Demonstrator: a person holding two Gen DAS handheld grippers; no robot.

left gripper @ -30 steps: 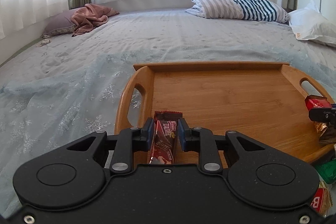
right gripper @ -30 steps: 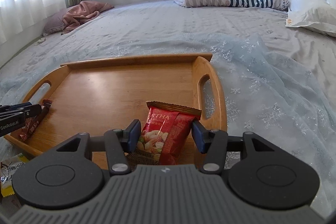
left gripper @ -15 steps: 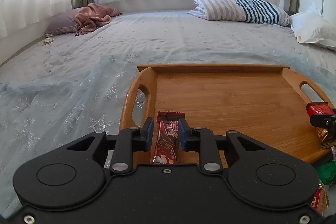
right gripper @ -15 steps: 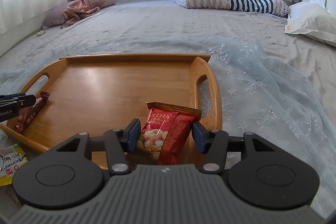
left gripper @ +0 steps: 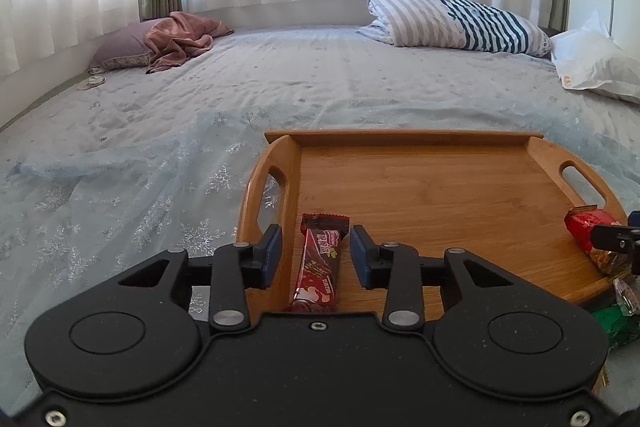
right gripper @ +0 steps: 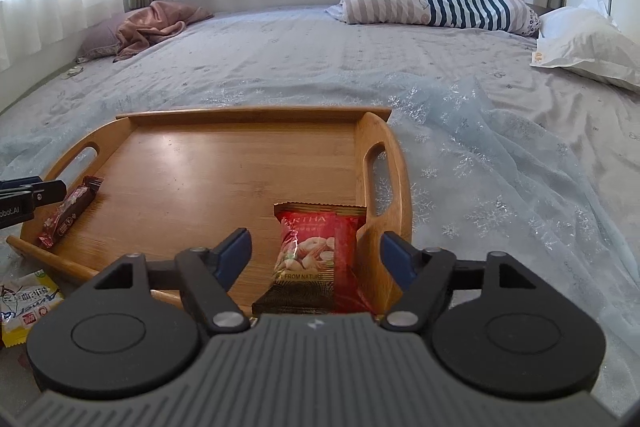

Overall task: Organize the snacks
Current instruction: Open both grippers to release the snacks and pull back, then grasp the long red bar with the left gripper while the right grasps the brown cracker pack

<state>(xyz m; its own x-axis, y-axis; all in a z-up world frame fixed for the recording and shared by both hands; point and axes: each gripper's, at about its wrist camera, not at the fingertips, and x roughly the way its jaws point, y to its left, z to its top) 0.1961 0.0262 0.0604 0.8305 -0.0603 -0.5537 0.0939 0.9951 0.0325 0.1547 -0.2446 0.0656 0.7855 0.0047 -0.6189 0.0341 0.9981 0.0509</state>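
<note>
A wooden tray point(left gripper: 420, 183) point(right gripper: 208, 155) with two handles lies on the bed. A dark red snack bar point(left gripper: 318, 263) point(right gripper: 68, 209) rests flat in its near left corner, between the pads of my left gripper point(left gripper: 316, 247), whose jaws are opening and stand clear of the bar. A red nut packet point(right gripper: 312, 259) point(left gripper: 588, 225) lies in the near right corner against the handle. My right gripper point(right gripper: 316, 251) is around it, jaws opening wide, no pad touching the packet.
Loose snacks lie off the tray's near edge: a yellow-white packet point(right gripper: 24, 301) at the left, green and clear wrappers point(left gripper: 618, 319) at the right. A striped pillow point(left gripper: 452, 23), a white pillow point(left gripper: 596, 67) and a pink cloth point(left gripper: 180, 39) sit far back by the curtains.
Both grippers opened and let go: the snack bar and the nut packet now lie on the tray instead of being pinched. The hands barely moved.
</note>
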